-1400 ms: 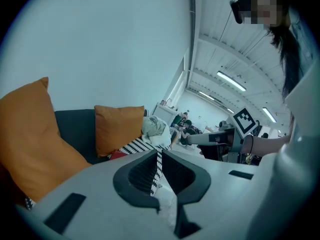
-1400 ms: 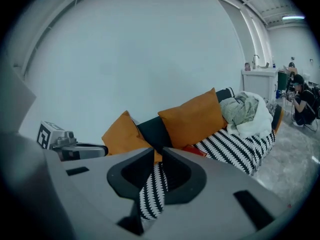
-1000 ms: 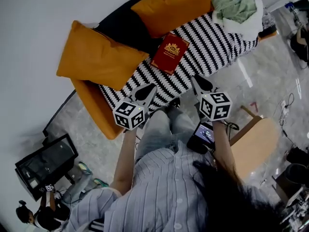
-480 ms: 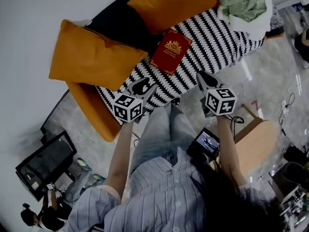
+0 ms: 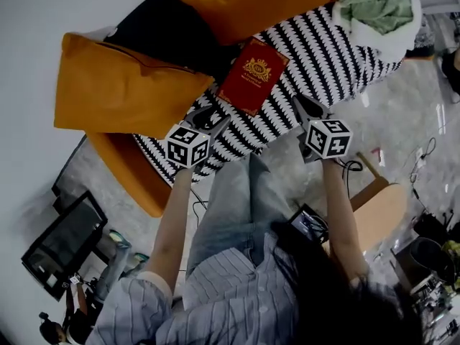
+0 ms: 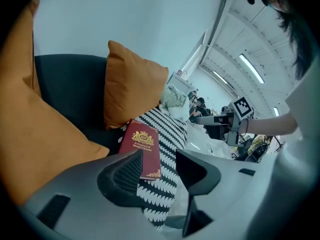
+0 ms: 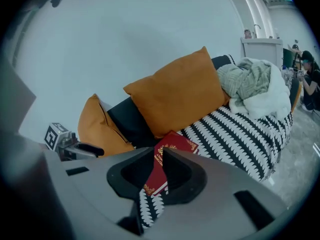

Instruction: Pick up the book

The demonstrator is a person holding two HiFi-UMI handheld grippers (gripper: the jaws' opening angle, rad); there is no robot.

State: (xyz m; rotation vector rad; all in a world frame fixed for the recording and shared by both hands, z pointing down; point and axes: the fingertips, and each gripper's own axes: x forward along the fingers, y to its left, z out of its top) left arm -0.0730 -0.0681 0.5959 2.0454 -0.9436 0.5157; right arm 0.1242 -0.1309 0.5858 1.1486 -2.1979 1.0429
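Where seen from the head view, finds the book (image 5: 249,76) lying flat, cover up, on the black-and-white striped throw (image 5: 323,56), at the throw's edge beside the dark sofa seat (image 5: 165,31). Sets it between one orange cushion (image 5: 122,88) on the left and a second orange cushion (image 5: 251,2) behind.

Places the left gripper (image 5: 208,119) just short of the book's near edge, close to it but apart. Shows jaws standing moderately apart, having just been opening, with nothing gripped between the pads. In the left gripper view, puts the book beyond the left jaw, partly hidden by it, with striped throw showing through the gap.

Places the right gripper (image 5: 302,106) to the right of the book, near it, above the throw. Shows jaws closed together and empty. In the right gripper view, lines the book up directly behind the closed tips.

Finds a bundle of green and white cloth (image 5: 377,6) at the throw's far end, well apart from both grippers.
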